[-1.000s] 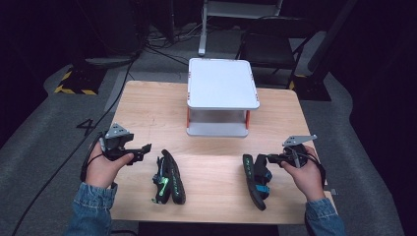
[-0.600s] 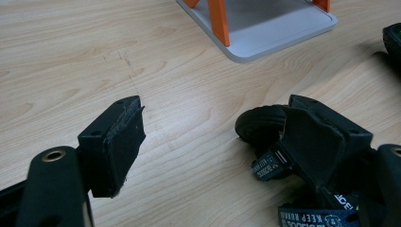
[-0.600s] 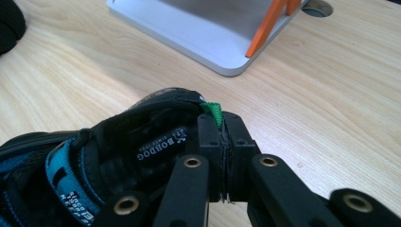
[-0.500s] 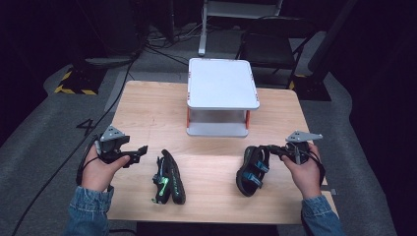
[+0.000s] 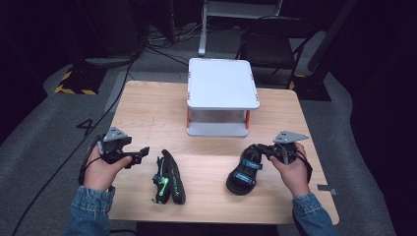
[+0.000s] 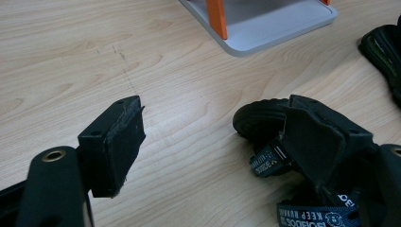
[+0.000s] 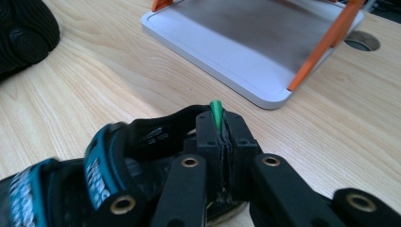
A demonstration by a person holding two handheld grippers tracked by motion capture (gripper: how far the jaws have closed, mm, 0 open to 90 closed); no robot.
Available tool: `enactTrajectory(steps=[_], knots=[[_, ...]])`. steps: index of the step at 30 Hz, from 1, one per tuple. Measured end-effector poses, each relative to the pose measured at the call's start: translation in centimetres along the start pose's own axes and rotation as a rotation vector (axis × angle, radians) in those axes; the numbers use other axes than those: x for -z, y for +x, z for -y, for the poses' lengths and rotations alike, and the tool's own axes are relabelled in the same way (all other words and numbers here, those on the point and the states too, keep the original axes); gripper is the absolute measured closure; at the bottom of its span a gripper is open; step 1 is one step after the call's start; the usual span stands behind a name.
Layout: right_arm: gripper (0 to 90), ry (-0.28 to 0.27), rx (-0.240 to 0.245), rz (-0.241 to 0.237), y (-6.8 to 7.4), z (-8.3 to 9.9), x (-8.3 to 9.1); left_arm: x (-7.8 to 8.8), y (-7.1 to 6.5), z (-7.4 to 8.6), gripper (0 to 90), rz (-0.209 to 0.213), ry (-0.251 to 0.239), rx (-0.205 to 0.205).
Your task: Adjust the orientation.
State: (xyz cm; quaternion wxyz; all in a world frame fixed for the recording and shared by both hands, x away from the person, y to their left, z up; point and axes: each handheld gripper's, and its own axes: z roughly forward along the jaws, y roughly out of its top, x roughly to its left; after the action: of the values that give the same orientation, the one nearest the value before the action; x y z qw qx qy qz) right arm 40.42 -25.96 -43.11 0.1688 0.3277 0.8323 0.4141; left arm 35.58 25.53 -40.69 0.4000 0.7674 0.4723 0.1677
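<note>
On the wooden worktop [image 5: 147, 108] lie two black sandals. The right sandal [image 5: 244, 171] has blue straps. Its long side runs from the front edge of the worktop up toward the back and a bit to the right. One end sits on the wood near the person, and the other end is tipped up at the right tool [image 5: 269, 150].

The right tool is pinched tight on a strap of that sandal. In the right gripper view the two black jaws press together on the strap, and a small green tab [image 7: 216, 113] pokes up between them. The right hand [image 5: 294, 169] holds the tool just beside the sandal.

The left sandal [image 5: 168, 178] has green marks. It lies on its side, and its long side also runs from front to back. It sits between the two hands, near the left tool [image 5: 142, 151].

The left tool is spread wide and holds nothing. The left hand [image 5: 101, 167] keeps it just above the wood, pointing toward the left sandal.

A white shelf [image 5: 220, 83] with orange legs [image 5: 247, 118] stands behind the sandals in the middle of the worktop. A dark chair [image 5: 268, 46] stands on the floor behind it.
</note>
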Motion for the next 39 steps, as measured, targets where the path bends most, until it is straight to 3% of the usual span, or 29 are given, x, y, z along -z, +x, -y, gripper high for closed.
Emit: enactTrajectory(steps=[6,10,15,17,20,25,28,32,37,38,39], knots=[[69.7,-0.011,0.015,0.008,0.0,-0.2,1.3,0.1,0.2,-0.1,22.1,-0.003,-0.008,0.002],[57.7,0.033,0.040,-0.011,0.3,-0.7,2.8,0.0,0.1,-0.3,22.0,0.006,-0.006,-0.004],[55.0,0.334,0.108,-0.172,2.1,-0.6,3.3,-0.2,0.1,-0.6,22.0,0.011,-0.008,-0.006],[55.3,0.417,0.129,-0.213,3.0,-0.3,3.0,-0.3,0.1,-0.7,22.0,0.012,-0.012,-0.006],[54.8,0.485,0.161,-0.260,4.3,0.0,2.1,-0.4,0.0,-0.9,22.1,0.018,-0.013,-0.012],[54.6,0.539,0.172,-0.296,5.4,0.7,0.2,-0.7,-0.1,-1.1,22.0,0.026,-0.009,-0.014],[63.4,0.561,0.174,-0.322,5.8,0.9,-0.4,-1.0,-0.1,-1.1,22.0,0.028,-0.001,-0.016],[74.3,0.563,0.172,-0.308,5.8,0.8,-0.8,-1.0,-0.1,-1.0,22.3,0.028,0.004,-0.014],[84.3,0.540,0.156,-0.352,5.7,0.4,-0.3,-0.8,0.0,-0.8,22.5,0.022,0.002,-0.010],[90.0,0.533,0.146,-0.375,5.6,0.3,-0.2,-0.7,0.0,-0.7,22.6,0.021,0.004,-0.008],[90.0,0.525,0.143,-0.403,5.7,0.1,-0.1,-0.7,0.0,-0.6,22.6,0.019,0.005,-0.005]])
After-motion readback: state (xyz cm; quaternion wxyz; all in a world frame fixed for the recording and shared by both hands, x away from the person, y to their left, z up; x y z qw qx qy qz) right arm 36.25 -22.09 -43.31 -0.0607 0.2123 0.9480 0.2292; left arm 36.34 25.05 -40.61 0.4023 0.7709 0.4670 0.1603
